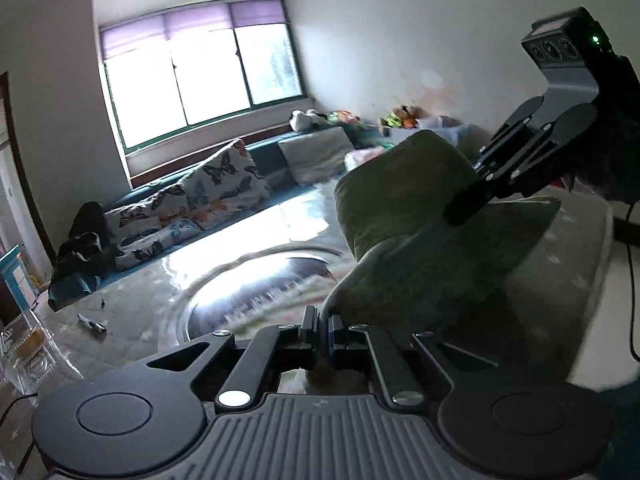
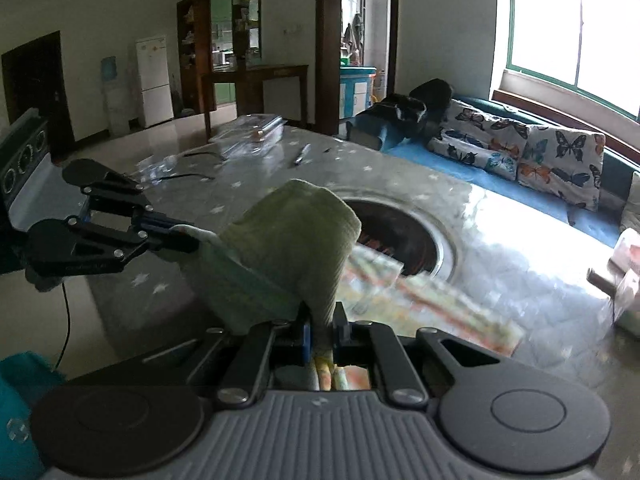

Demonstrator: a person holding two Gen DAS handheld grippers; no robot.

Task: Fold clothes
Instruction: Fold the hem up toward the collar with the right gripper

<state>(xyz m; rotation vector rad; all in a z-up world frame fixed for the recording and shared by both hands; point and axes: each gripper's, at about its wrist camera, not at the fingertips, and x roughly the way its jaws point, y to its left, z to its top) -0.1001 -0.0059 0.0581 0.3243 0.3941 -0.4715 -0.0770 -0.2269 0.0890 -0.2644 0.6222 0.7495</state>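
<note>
A green garment (image 1: 416,216) with a ribbed cuff or hem hangs bunched between both grippers above the table. My left gripper (image 1: 322,326) is shut on one edge of it, and in the right wrist view the same left gripper (image 2: 188,236) shows at the left, pinching the cloth. My right gripper (image 2: 320,322) is shut on the green garment (image 2: 292,240) too, and from the left wrist view this right gripper (image 1: 464,208) reaches in from the right. Under the garment lies a pale patterned cloth (image 2: 420,300), blurred, and a fold of it shows behind my right jaws.
The grey star-printed table (image 2: 240,196) has a round metal-rimmed opening (image 2: 424,240) in its middle. Clear plastic packaging (image 2: 252,132) and a pen (image 2: 302,155) lie at its far side. A blue sofa with butterfly cushions (image 2: 520,148) runs under the window. A cable (image 2: 66,320) hangs at left.
</note>
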